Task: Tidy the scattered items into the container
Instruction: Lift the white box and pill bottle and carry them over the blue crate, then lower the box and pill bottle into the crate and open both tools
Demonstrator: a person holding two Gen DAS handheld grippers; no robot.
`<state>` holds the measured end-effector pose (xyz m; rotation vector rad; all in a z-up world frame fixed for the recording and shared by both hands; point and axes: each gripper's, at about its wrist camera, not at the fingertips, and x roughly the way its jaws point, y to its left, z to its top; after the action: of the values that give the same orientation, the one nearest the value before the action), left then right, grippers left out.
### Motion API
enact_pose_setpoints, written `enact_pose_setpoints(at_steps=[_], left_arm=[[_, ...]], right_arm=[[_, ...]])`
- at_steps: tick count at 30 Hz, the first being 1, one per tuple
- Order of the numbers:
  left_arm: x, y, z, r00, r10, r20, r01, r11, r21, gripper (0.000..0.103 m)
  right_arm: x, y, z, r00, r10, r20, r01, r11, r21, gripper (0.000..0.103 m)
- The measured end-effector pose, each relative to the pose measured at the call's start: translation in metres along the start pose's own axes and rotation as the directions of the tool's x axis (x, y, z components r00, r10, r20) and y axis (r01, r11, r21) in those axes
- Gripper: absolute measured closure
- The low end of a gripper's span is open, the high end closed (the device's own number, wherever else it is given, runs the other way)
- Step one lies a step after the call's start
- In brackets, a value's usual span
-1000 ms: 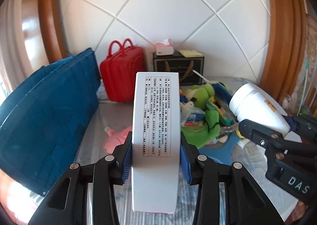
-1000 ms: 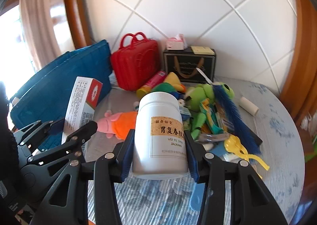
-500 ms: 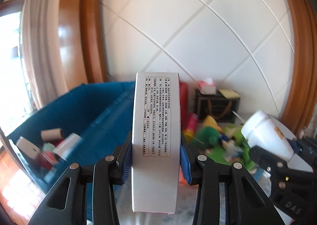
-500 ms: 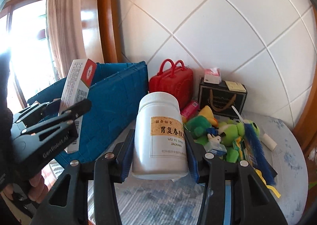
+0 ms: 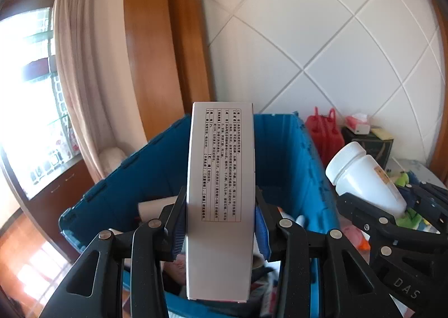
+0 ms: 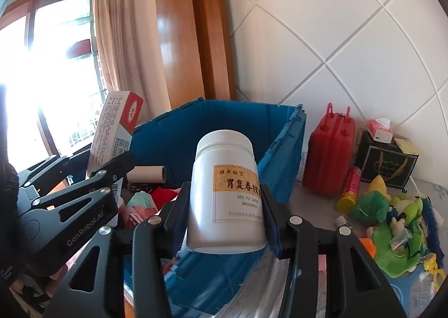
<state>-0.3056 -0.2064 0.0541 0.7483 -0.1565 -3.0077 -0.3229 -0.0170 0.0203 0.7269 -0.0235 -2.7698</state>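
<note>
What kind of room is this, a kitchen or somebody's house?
Probably a room in someone's home. There's a curtained window, a white tiled wall with wooden trim, and a table strewn with soft toys beside a blue storage crate. No stove or sink shows.

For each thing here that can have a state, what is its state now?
left gripper: shut on the box.
box: held upright over the bin.
right gripper: shut on the bottle.
white bottle: capped, held upright.
blue bin: open, partly filled.
red case: closed, standing.
</note>
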Motion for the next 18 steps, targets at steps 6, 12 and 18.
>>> enact_pose_setpoints(at_steps=[6,12,18], left_arm=[[0.037,0.036,-0.011,0.992,0.008,-0.126,-0.006,1.000,0.011,0.063],[0.045,0.035,-0.016,0.989,-0.026,-0.149,0.028,1.000,0.011,0.062],[0.045,0.040,-0.016,0.991,-0.053,-0.126,0.053,0.999,0.003,0.033]], right_arm=[[0.033,0.047,0.001,0.996,-0.020,-0.083,0.019,1.000,-0.017,0.057],[0.052,0.055,-0.005,0.990,-0.057,-0.132,0.056,0.998,-0.015,0.057],[0.057,0.060,-0.005,0.986,-0.087,-0.145,0.085,0.996,-0.020,0.057]])
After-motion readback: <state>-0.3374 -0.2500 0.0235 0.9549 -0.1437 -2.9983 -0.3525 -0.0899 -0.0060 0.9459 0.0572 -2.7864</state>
